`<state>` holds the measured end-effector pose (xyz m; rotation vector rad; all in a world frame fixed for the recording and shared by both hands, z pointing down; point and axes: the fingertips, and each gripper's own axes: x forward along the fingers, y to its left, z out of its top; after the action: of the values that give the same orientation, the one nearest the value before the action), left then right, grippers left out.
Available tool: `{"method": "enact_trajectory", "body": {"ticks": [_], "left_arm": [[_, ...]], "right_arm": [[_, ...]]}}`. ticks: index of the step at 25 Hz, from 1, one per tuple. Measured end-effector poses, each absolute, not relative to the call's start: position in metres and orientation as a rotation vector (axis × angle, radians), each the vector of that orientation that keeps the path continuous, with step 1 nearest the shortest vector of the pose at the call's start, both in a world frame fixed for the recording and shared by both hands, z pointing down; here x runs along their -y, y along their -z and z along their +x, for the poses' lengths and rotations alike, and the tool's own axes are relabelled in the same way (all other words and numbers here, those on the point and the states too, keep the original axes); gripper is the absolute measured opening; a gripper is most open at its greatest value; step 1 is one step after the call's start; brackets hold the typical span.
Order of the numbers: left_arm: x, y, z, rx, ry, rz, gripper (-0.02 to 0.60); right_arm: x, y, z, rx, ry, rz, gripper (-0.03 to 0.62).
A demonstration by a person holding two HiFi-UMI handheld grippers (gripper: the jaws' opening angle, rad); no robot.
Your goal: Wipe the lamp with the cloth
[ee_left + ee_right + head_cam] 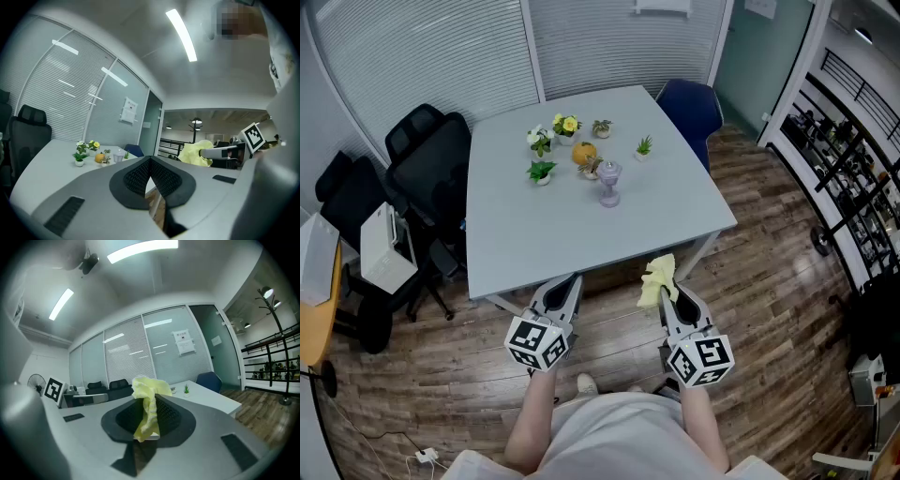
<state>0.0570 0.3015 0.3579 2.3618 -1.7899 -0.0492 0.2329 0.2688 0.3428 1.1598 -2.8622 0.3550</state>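
Note:
A small pale purple lamp (609, 182) stands near the middle of the grey table (516, 234); in the left gripper view the lamp (118, 156) shows far off among small plants. My right gripper (668, 285) is shut on a yellow cloth (657, 278), held in front of the table's near edge. The cloth (148, 405) hangs bunched between the right gripper's (149, 417) pads. My left gripper (569, 280) is beside it at the left, also short of the table. The left gripper's (149, 163) jaws are shut with nothing between them, and the cloth (193, 153) shows at its right.
Several small potted plants (541, 172) and an orange object (584, 153) stand around the lamp. Black office chairs (431, 169) stand left of the table, a blue chair (692, 108) behind its far right corner. Wooden floor (769, 300) lies to the right, with shelving (853, 178) beyond.

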Motion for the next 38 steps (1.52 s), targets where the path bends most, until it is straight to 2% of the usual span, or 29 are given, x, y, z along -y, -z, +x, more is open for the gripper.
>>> {"method": "enact_trajectory", "body": {"ticks": [15, 16, 17, 18, 30, 38], "left_arm": [[-0.316, -0.346, 0.076, 2.01, 0.037, 2.284, 0.004], [-0.316, -0.346, 0.078, 2.0, 0.047, 2.29, 0.03], [-0.316, -0.349, 0.082, 1.97, 0.049, 2.295, 0.197], [-0.316, -0.353, 0.086, 1.937, 0.042, 2.296, 0.274], [-0.288, -0.382, 0.096, 1.875, -0.087, 2.251, 0.29], [-0.192, -0.412, 0.035, 1.748, -0.141, 2.333, 0.291]], "right_arm": [[-0.267, -0.344, 0.252, 2.915, -0.345, 1.009, 0.072], [-0.268, -0.345, 0.253, 2.922, -0.353, 0.998, 0.072], [-0.268, -0.346, 0.254, 2.928, -0.366, 0.991, 0.074], [-0.268, -0.349, 0.256, 2.93, -0.382, 0.991, 0.074], [-0.234, -0.363, 0.276, 2.921, -0.421, 1.06, 0.075], [-0.156, -0.384, 0.227, 2.845, -0.413, 1.181, 0.075]]}}
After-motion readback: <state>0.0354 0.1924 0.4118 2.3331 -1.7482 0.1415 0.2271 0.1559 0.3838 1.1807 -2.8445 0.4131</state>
